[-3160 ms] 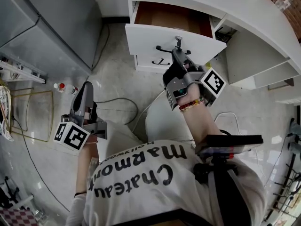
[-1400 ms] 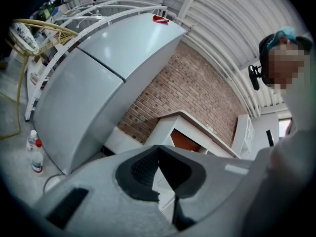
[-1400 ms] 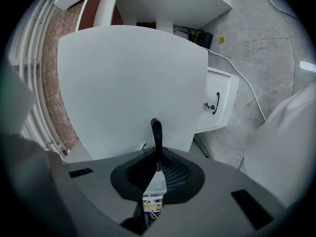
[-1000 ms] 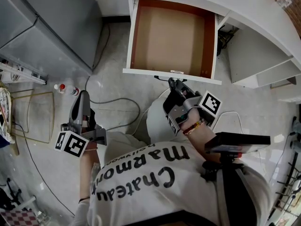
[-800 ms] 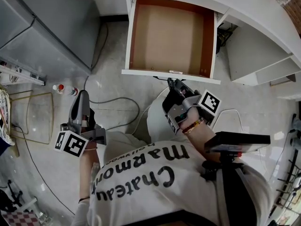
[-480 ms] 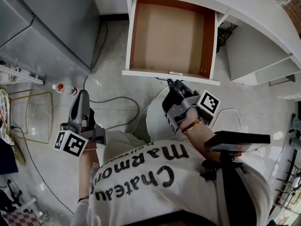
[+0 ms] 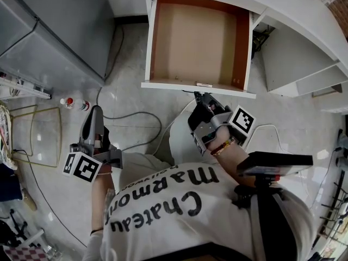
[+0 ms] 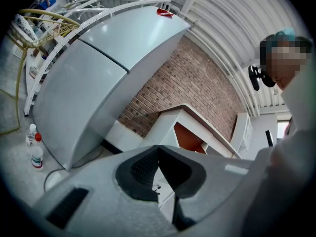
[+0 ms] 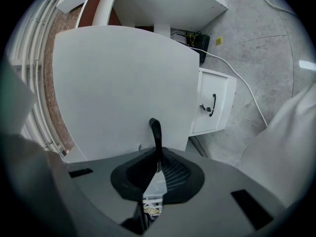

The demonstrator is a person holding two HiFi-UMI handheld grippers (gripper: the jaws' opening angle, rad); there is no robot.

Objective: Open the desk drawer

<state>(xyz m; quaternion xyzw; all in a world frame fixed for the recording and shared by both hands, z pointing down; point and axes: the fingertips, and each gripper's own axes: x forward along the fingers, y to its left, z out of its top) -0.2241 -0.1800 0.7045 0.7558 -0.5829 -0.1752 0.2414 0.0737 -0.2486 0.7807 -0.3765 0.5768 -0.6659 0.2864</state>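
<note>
My right gripper (image 9: 157,169) has its jaws clenched on the black handle (image 9: 155,131) of the desk drawer (image 7: 198,86). The bar runs up out of the pads toward 12 o'clock and hooks into the white drawer front (image 9: 123,83). In the head view this gripper (image 7: 202,99) sits just under the front edge of the drawer, which lies at 12 o'clock from it. The drawer is pulled well out of the white desk (image 7: 283,20), with a brown inside and nothing in it (bare board only). My marker cube (image 7: 242,119) is at 4 o'clock of the jaws.

At 2 o'clock in the right gripper view is a lower drawer (image 9: 213,107), closed, with its own small black handle. A white cable (image 9: 247,83) crosses the grey floor beside it.

My left gripper (image 8: 158,157) has its jaws pressed together with nothing between them. In the head view it (image 7: 93,118) is well apart from the drawer, at about 8 o'clock of the right gripper. It hangs over the floor and points toward 12 o'clock, and its marker cube (image 7: 81,166) is at 6 o'clock.

Past the left jaws, a grey fridge (image 8: 94,78) fills 10 o'clock and a brick wall (image 8: 197,83) stands at 1 o'clock. Two small bottles (image 8: 34,149) stand on the floor at 9 o'clock, next to the fridge. The head view shows the bottles (image 7: 73,101) at 11 o'clock of the left gripper, with a dark cable (image 7: 136,116) looping across the floor between my two grippers.
</note>
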